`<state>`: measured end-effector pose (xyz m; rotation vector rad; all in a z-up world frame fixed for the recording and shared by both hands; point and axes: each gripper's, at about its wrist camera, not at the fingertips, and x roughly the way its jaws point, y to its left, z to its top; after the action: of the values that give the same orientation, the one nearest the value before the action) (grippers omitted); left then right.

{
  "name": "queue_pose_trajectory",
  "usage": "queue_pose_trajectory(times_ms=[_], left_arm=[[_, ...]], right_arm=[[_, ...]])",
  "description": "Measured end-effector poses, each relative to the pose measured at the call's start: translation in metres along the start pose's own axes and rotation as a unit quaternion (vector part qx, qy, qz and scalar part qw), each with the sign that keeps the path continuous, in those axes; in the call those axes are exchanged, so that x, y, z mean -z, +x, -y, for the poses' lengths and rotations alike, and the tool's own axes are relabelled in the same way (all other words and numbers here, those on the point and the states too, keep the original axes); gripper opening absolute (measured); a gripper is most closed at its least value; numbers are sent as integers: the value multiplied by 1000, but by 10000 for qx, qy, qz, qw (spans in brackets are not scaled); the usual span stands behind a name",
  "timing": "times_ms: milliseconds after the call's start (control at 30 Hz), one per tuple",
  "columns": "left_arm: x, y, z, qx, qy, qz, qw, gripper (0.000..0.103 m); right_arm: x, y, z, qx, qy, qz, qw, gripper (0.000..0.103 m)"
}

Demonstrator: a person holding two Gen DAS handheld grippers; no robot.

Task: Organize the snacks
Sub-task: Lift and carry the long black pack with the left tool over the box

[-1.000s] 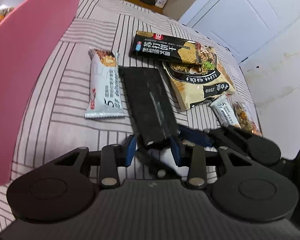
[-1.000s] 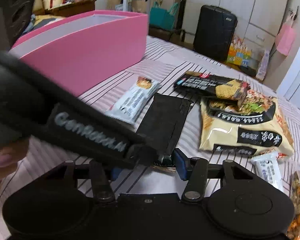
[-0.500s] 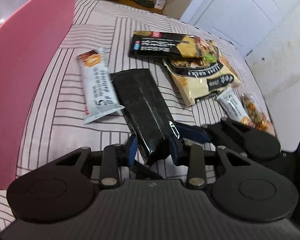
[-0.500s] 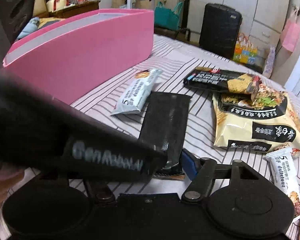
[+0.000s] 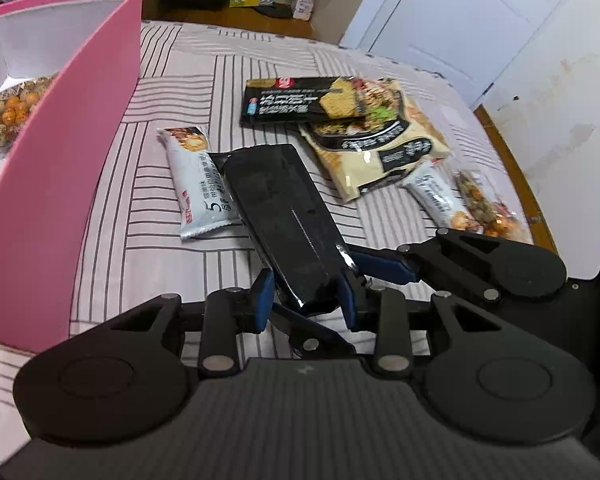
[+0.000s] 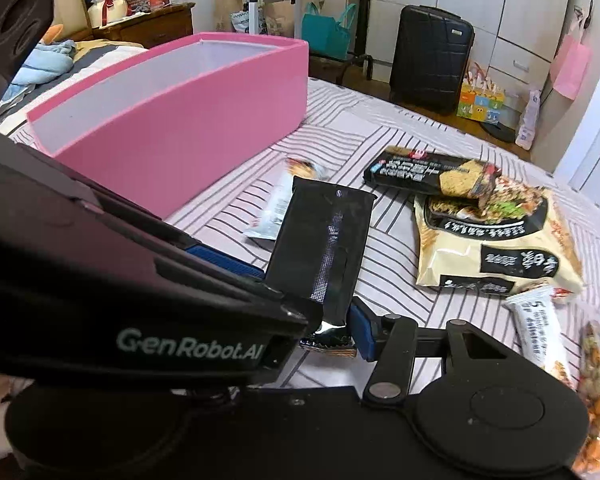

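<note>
My left gripper (image 5: 306,294) is shut on the near end of a long black snack packet (image 5: 284,216) and holds it tilted up off the striped cloth. The packet also shows in the right wrist view (image 6: 320,240). My right gripper (image 6: 332,332) sits at the same packet end, under and behind the left gripper's body; one blue pad (image 6: 360,330) touches the packet, the other is hidden. The pink box (image 5: 60,184) stands at the left, with a bag of mixed nuts (image 5: 8,116) inside. The box also shows in the right wrist view (image 6: 188,120).
On the cloth lie a white bar (image 5: 198,184), a black cracker pack (image 5: 300,102), a beige noodle bag (image 5: 380,148), a second white bar (image 5: 440,196) and a nut bag (image 5: 488,212). A black suitcase (image 6: 430,64) stands beyond the table.
The black packet has been lifted off the cloth, its far end now over the white bar. Both grippers rose with it, and the pink box's inside has come into view.
</note>
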<state>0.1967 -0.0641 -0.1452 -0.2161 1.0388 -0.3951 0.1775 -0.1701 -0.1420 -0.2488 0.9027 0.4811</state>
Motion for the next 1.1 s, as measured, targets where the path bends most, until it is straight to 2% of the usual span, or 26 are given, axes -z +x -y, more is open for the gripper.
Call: queue_pose_trajectory(times_ms=[167, 367, 467, 600, 700, 900, 1100], left_arm=[[1, -27, 9, 5, 163, 45, 9999, 32], [4, -71, 27, -6, 672, 248, 9974, 32], [6, -94, 34, 64, 750, 420, 9963, 34], [12, -131, 44, 102, 930, 573, 9940, 33], [16, -154, 44, 121, 884, 658, 9938, 33], [16, -183, 27, 4, 730, 807, 9941, 33], [3, -195, -8, -280, 449, 875, 9948, 36]], right_arm=[[-3, -25, -12, 95, 66, 189, 9998, 58], [-4, -65, -28, 272, 22, 573, 9980, 58], [-8, -89, -34, 337, 224, 739, 9964, 58], [-13, -119, -54, 487, 91, 866, 9950, 58], [-19, -133, -67, 500, -6, 880, 9949, 58], [-37, -136, -92, 394, -295, 972, 9940, 58], [-65, -115, -117, 314, -702, 1107, 9909, 58]])
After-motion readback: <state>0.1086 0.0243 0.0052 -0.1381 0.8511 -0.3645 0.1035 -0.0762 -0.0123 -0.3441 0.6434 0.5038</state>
